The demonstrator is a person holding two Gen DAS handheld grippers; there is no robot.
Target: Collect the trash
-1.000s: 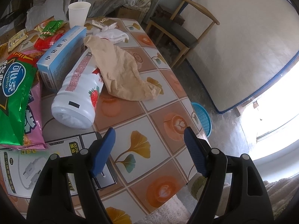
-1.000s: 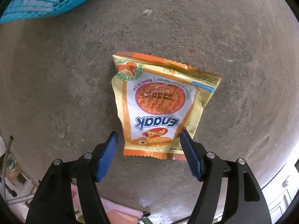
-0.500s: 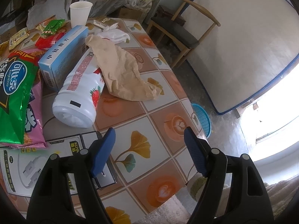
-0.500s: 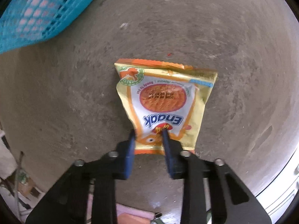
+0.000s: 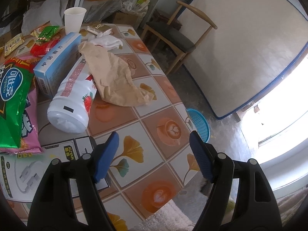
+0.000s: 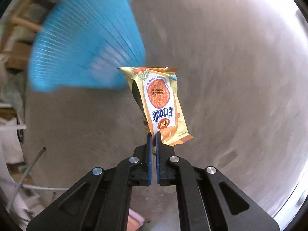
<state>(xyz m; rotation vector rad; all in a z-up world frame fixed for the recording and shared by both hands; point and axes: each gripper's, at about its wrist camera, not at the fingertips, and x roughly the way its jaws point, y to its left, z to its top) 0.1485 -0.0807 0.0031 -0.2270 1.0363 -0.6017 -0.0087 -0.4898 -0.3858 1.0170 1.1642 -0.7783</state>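
Observation:
In the right wrist view my right gripper (image 6: 153,134) is shut on the bottom edge of a yellow-orange snack packet (image 6: 159,104), which hangs above the grey floor. A blue plastic basket (image 6: 86,44) lies blurred at the upper left, just beside the packet's top. In the left wrist view my left gripper (image 5: 154,148) stands open over the patterned table (image 5: 169,129) with nothing between its fingers. Ahead of it lie a white strawberry bottle (image 5: 71,100), a crumpled brown paper bag (image 5: 115,80), a blue box (image 5: 57,61) and a green snack bag (image 5: 13,100). The blue basket (image 5: 199,124) sits on the floor past the table's edge.
A paper cup (image 5: 74,20), small wrappers (image 5: 46,33) and a white tissue (image 5: 107,41) lie at the table's far end. A white carton (image 5: 23,171) is near my left gripper. A wooden chair (image 5: 173,36) and a leaning mattress (image 5: 240,48) stand beyond the table.
My right gripper closed on the snack packet's bottom edge and lifted it off the floor; the blue basket came further into view. The left gripper stayed still and open.

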